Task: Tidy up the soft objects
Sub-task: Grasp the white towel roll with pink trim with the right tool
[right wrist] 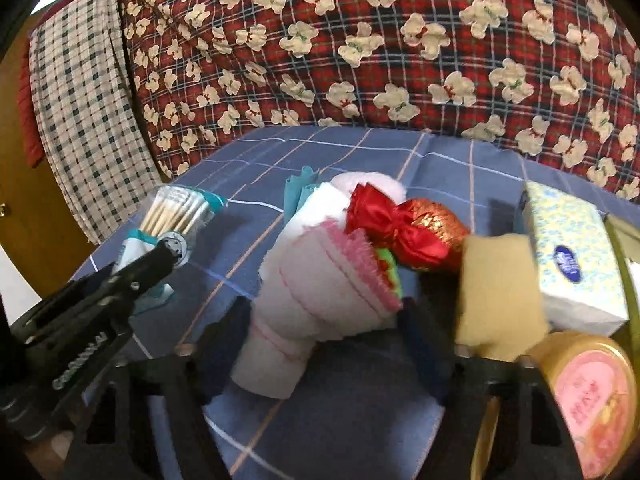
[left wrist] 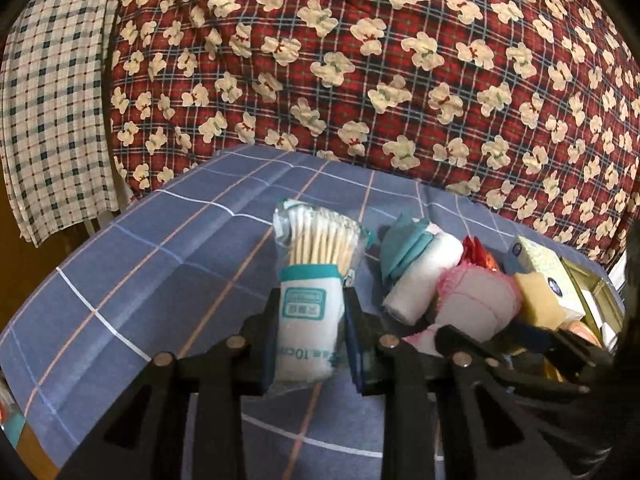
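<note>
Your left gripper [left wrist: 310,332] has its jaws clamped on the cotton swab pack [left wrist: 310,280] — held upright, swab tips up, above the blue checked cloth [left wrist: 140,280] covering the bench. In the right wrist view the same pack [right wrist: 176,220] sits far left with the left gripper's black body across it. Your right gripper [right wrist: 320,340] has its jaws set either side of the pink-edged rolled towel [right wrist: 316,292]; the fingers are blurred, so you cannot tell whether they press it. Just behind that roll lies a white rolled cloth with a teal band [left wrist: 416,272], and touching it on the right a red bow on a gold foil ball [right wrist: 416,232]. Right of those — a yellow sponge [right wrist: 496,300], then a tissue pack [right wrist: 572,260], with a round gold-rimmed pink tin [right wrist: 596,400] in front. Behind the bench hangs a red plaid quilt with cream bears [left wrist: 360,60], a checked cloth [left wrist: 52,100] beside it on the left.
</note>
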Demonstrator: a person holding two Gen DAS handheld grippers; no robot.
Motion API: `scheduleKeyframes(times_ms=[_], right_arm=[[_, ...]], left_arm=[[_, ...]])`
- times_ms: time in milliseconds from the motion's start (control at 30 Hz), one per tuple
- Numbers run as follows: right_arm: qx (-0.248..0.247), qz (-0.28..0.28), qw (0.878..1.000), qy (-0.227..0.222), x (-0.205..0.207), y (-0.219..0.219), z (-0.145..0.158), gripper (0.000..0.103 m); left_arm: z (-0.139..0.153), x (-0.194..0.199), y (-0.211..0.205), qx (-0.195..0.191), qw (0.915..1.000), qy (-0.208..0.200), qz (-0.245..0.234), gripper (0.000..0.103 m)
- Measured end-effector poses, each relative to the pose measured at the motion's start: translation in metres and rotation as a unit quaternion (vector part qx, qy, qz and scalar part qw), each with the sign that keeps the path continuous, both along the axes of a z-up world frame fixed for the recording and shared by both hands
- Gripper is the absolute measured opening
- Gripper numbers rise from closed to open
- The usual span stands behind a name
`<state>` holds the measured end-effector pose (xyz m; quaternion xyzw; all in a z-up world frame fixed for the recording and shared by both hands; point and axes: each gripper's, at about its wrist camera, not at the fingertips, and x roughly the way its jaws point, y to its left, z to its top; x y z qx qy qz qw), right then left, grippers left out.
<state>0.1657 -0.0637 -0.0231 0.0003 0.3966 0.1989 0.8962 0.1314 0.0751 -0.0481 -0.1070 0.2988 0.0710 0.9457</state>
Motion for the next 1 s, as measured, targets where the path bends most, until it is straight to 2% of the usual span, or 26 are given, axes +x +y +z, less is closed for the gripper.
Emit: scheduleKeyframes(times_ms=[100, 200, 400, 700, 1000], right_arm=[[0.003, 0.012, 1.0, -0.003, 0.0, 0.003, -0.002, 0.046], [-0.014, 0.023, 0.999, -0.024, -0.006, 0.01, 0.003, 0.04], [-0.005, 0.025, 1.0, -0.009, 0.0, 0.007, 0.001, 0.037], [0.023, 0.012, 0.999, -0.027, -0.004, -0.003, 0.006, 0.036], [0.015, 0.011, 0.996, -0.087, -0.02, 0.0, 0.02, 0.036]], left_arm=[[0.0, 0.004, -0.006, 0.004, 1.0, 0.002, -0.004, 0.027], [0.001, 0.006, -0.009, 0.006, 1.0, 0.004, -0.004, 0.027], [0.001, 0.009, -0.01, 0.008, 0.9999, 0.011, -0.005, 0.027], [0.008, -0.001, -0.017, 0.036, 0.9992, -0.02, 0.002, 0.027], [0.013, -0.009, -0.017, 0.044, 0.998, -0.043, 0.013, 0.027]])
